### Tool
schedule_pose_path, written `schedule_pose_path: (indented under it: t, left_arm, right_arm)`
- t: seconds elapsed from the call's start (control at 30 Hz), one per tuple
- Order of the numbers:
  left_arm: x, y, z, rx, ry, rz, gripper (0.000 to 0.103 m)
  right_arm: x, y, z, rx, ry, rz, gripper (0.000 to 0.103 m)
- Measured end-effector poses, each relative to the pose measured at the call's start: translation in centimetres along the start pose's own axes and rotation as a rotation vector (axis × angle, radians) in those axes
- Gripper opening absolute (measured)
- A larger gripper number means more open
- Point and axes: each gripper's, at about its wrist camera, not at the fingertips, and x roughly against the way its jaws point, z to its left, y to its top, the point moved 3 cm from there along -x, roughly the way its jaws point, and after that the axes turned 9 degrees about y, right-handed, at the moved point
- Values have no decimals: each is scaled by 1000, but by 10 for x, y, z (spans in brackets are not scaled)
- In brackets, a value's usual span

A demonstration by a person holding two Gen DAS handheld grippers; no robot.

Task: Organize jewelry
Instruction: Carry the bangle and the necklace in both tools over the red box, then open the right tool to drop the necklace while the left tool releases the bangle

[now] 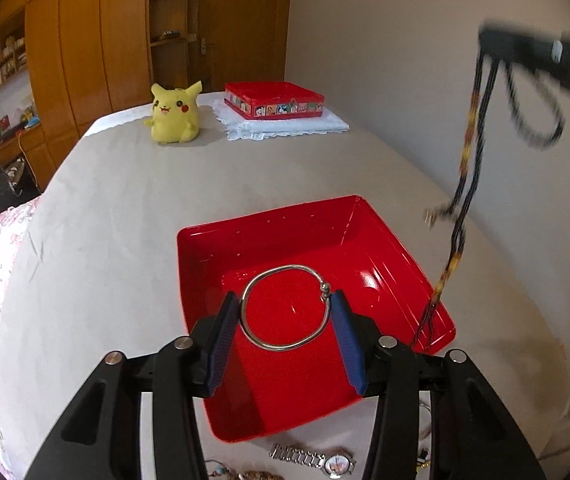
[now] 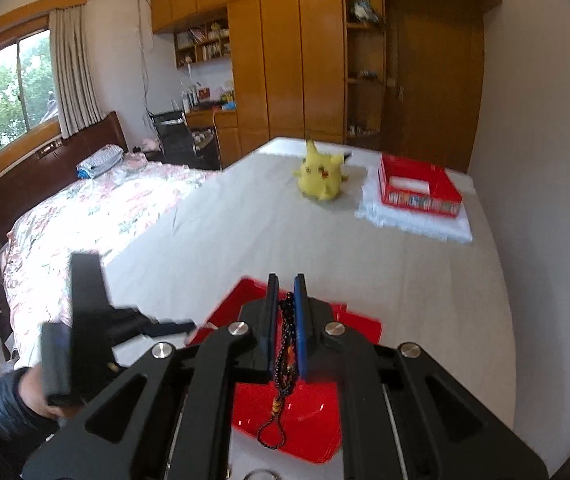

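The left gripper (image 1: 285,312), black with blue ribbed pads, stands wide open over a shallow red plastic tray (image 1: 221,264) — between its pads, lying flat on the tray floor, is a thin silver metal bangle with a small ball clasp (image 1: 285,307). The bangle sits just beside both pads; whether it touches them cannot be told.

The right gripper (image 2: 286,320) is closed narrow on a dark beaded necklace with amber-coloured sections (image 2: 285,360), the strands pinched between its blue pads and a loop hanging down over the tray (image 2: 317,412). In the left wrist view the same necklace (image 1: 467,168) dangles in long, motion-blurred strands from the right gripper (image 1: 525,52) high at the right, its lower end reaching the tray's right rim.

The tray rests on a pale beige bedcover (image 1: 125,200). Just beside the tray's near edge, at the bottom of the left view, lies a silver link wristwatch with a round pale face (image 1: 317,460), and near it some small beaded pieces, too cut off to identify.

Well apart, at the far end of the bed, a yellow Pikachu plush toy (image 1: 173,114) sits upright, and beside it a red rectangular tin with cartoon pictures along its sides (image 1: 275,100) rests on a folded white lace-edged cloth (image 1: 285,126). Beyond these stand wooden wardrobes (image 1: 85,40).
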Motion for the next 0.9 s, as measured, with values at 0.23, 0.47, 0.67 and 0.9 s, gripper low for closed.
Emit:
schedule_pose_path:
  t: [0.23, 0.47, 0.67, 0.9]
  left_arm:
    - [-16, 2, 1, -1, 11, 12, 48]
    - [-58, -9, -5, -15, 13, 86, 48]
    - [-92, -32, -16, -34, 7, 162, 48]
    - [-106, -48, -23, -49, 13, 216, 53]
  right_arm:
    - [-25, -13, -9, -4, 1, 55, 6]
    - [-86, -62, -25, -42, -1, 202, 6]
    - [-124, -110, -27, -60, -5, 321, 6]
    - [-155, -154, -29, -84, -26, 431, 10]
